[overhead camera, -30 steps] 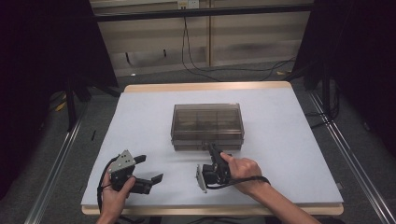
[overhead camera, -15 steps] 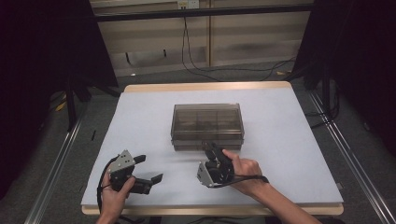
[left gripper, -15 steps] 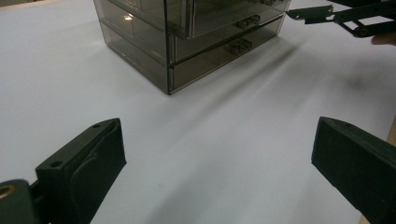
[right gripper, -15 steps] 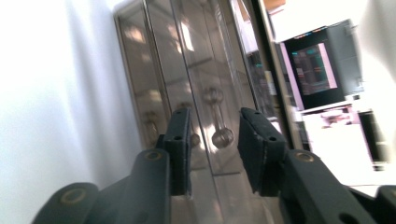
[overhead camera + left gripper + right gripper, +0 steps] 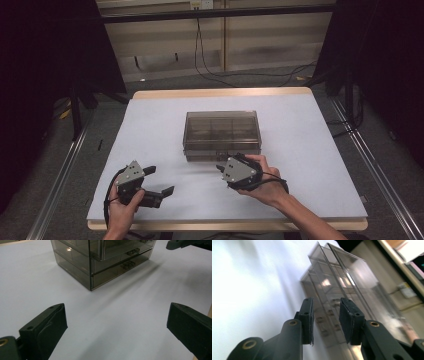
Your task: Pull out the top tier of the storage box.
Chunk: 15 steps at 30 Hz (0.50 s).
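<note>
Near counter [image 5: 150,125] edge, left gripper [image 5: 161,181] is held low by the left hand [image 5: 122,202], jaws spread wide, nothing between them; in the left gripper view [image 5: 116,322] only bare white surface is seen between the two jaws. The right gripper [image 5: 225,167] is held by the right hand [image 5: 265,182] just before the front face of the drawer box [image 5: 221,132], tilted to one side. In the right gripper view [image 5: 325,321] a narrow gap is seen between the jaws, nothing clasped; contact with the box cannot be told. The smoked transparent drawer box stands mid-counter, drawers appearing closed. Beyond the far counter edge, cables [image 5: 220,75] are seen trailing across the floor.
</note>
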### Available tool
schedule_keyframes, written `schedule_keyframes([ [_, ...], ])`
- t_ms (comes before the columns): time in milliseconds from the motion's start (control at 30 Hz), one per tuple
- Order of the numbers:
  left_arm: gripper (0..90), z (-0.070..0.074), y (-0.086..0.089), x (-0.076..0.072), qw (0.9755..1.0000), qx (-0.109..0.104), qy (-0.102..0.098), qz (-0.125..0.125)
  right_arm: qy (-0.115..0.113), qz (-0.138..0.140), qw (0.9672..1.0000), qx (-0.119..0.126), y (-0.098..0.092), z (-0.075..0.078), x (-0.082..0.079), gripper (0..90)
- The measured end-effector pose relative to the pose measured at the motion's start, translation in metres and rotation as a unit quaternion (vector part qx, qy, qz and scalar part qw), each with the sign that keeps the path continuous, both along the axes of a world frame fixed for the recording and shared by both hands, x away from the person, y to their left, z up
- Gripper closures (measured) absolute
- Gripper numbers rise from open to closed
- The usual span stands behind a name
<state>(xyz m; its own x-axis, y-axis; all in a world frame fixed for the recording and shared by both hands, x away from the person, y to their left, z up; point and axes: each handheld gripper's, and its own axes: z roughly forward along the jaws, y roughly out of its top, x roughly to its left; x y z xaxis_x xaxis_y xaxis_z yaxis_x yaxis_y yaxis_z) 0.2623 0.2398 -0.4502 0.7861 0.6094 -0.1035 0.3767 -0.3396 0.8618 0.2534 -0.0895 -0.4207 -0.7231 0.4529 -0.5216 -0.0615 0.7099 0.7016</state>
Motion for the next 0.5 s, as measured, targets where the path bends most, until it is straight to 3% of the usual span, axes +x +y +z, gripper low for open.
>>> schedule_keyframes([
  [233,2.6,0.000,0.000,0.000,1.0000,0.000,0.000,0.001,0.035,0.020,0.9981,0.047,-0.007,0.006,0.004,63.6],
  [500,2.6,0.000,0.001,0.000,1.0000,0.001,-0.002,0.001,0.084,0.038,0.9911,0.096,-0.020,0.016,0.013,61.4],
])
